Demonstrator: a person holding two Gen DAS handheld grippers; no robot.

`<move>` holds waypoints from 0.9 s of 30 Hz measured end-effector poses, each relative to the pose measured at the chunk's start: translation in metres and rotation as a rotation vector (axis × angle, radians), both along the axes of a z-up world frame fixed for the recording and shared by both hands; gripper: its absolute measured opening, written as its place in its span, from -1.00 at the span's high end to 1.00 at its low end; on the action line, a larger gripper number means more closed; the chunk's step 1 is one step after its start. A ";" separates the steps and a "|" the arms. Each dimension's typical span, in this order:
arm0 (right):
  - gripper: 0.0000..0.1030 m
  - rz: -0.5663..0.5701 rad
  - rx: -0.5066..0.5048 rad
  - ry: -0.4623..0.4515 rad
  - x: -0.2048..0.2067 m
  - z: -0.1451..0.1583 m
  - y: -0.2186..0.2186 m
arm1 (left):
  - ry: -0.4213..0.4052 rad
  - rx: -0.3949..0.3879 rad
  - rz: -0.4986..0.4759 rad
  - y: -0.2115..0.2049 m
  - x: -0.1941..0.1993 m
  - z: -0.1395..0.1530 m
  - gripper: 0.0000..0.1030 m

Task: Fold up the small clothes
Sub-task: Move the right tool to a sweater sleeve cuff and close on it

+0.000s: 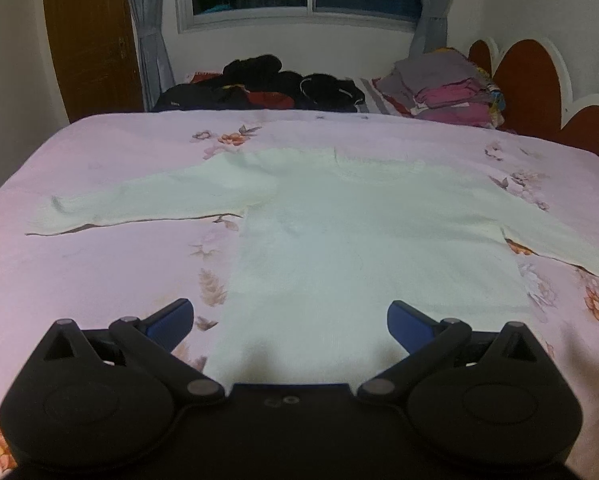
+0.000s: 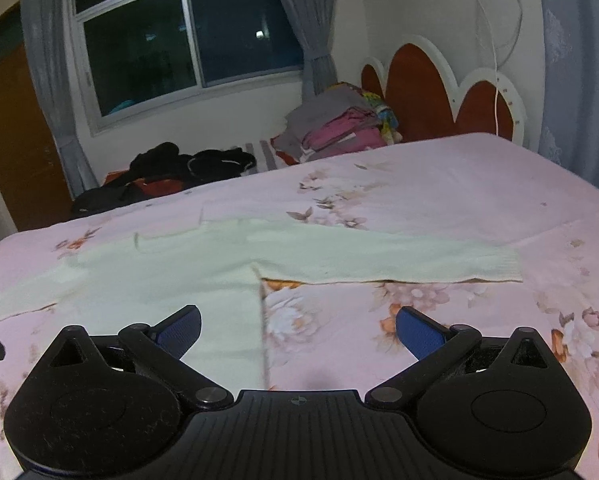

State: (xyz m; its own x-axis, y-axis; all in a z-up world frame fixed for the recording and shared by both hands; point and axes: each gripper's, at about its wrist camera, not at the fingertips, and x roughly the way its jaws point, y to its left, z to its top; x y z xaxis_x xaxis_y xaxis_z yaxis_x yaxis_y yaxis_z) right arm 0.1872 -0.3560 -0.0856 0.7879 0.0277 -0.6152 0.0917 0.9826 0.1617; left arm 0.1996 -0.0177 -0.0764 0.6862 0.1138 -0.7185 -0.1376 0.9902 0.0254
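Right now your left gripper hovers with jaws spread wide over the hem of the white sweater, which lies flat, sleeves outstretched, on the pink floral bedspread. Your right gripper is equally spread, straddling the sweater's right side edge.

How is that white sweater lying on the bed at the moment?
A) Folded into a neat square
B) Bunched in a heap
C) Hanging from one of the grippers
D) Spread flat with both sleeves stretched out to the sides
D: the white sweater lies flat on the pink floral bedspread, one sleeve out to each side, and both the left gripper and right gripper are open and empty.
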 end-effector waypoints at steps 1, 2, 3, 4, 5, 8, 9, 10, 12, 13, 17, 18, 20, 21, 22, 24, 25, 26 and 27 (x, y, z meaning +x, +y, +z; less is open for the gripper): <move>-0.99 -0.005 -0.001 0.006 0.006 -0.004 -0.006 | 0.004 -0.006 0.002 -0.001 0.007 -0.003 -1.00; -0.99 -0.010 0.000 0.008 0.013 -0.009 -0.012 | 0.006 -0.009 0.004 -0.003 0.012 -0.005 -1.00; -0.99 -0.017 -0.004 0.012 0.019 -0.014 -0.018 | 0.011 -0.008 0.010 -0.005 0.020 -0.008 -1.00; -0.99 -0.022 -0.009 0.019 0.026 -0.018 -0.024 | 0.015 -0.006 0.014 -0.006 0.025 -0.011 -1.00; -0.99 -0.028 -0.010 0.024 0.032 -0.023 -0.031 | 0.018 -0.002 0.019 -0.008 0.032 -0.014 -1.00; -0.99 -0.048 -0.006 0.037 0.051 -0.038 -0.050 | 0.037 0.007 0.032 -0.015 0.052 -0.022 -1.00; -0.99 -0.062 -0.003 0.045 0.057 -0.043 -0.058 | 0.044 0.007 0.034 -0.017 0.058 -0.024 -1.00; -0.99 -0.078 0.006 0.048 0.063 -0.048 -0.067 | 0.049 0.008 0.035 -0.019 0.063 -0.026 -1.00; -0.80 -0.109 0.016 0.059 0.076 -0.059 -0.083 | 0.060 0.018 0.036 -0.024 0.073 -0.031 -1.00; -0.64 -0.127 0.028 0.075 0.083 -0.065 -0.093 | 0.065 0.022 0.035 -0.026 0.076 -0.032 -1.00; -0.45 -0.218 0.105 0.134 0.102 -0.089 -0.135 | 0.084 0.030 0.036 -0.034 0.091 -0.039 -1.00; -0.44 -0.237 0.112 0.141 0.106 -0.095 -0.144 | 0.085 0.034 0.037 -0.036 0.094 -0.040 -1.00; -0.44 -0.270 0.116 0.170 0.114 -0.105 -0.159 | 0.094 0.041 0.041 -0.038 0.099 -0.042 -1.00; -0.44 -0.285 0.137 0.181 0.118 -0.110 -0.166 | 0.097 0.044 0.043 -0.040 0.101 -0.043 -1.00; -0.43 -0.299 0.152 0.188 0.121 -0.115 -0.173 | 0.098 0.046 0.045 -0.040 0.103 -0.043 -1.00; -0.12 -0.316 0.160 0.207 0.128 -0.123 -0.181 | 0.099 0.051 0.048 -0.041 0.107 -0.044 -1.00; -0.08 -0.325 0.167 0.210 0.131 -0.126 -0.184 | 0.100 0.052 0.048 -0.043 0.108 -0.044 -1.00; -0.03 -0.332 0.168 0.207 0.133 -0.128 -0.187 | 0.100 0.054 0.047 -0.043 0.110 -0.044 -1.00; 0.03 -0.340 0.165 0.199 0.136 -0.129 -0.190 | 0.102 0.059 0.047 -0.045 0.111 -0.044 -1.00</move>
State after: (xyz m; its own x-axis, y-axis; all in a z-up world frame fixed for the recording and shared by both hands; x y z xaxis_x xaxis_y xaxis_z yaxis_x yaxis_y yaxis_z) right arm 0.3235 -0.5465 -0.2146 0.6352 -0.1025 -0.7655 0.4512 0.8537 0.2601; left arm 0.3104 -0.0622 -0.1203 0.6025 0.1887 -0.7755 -0.1779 0.9790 0.0999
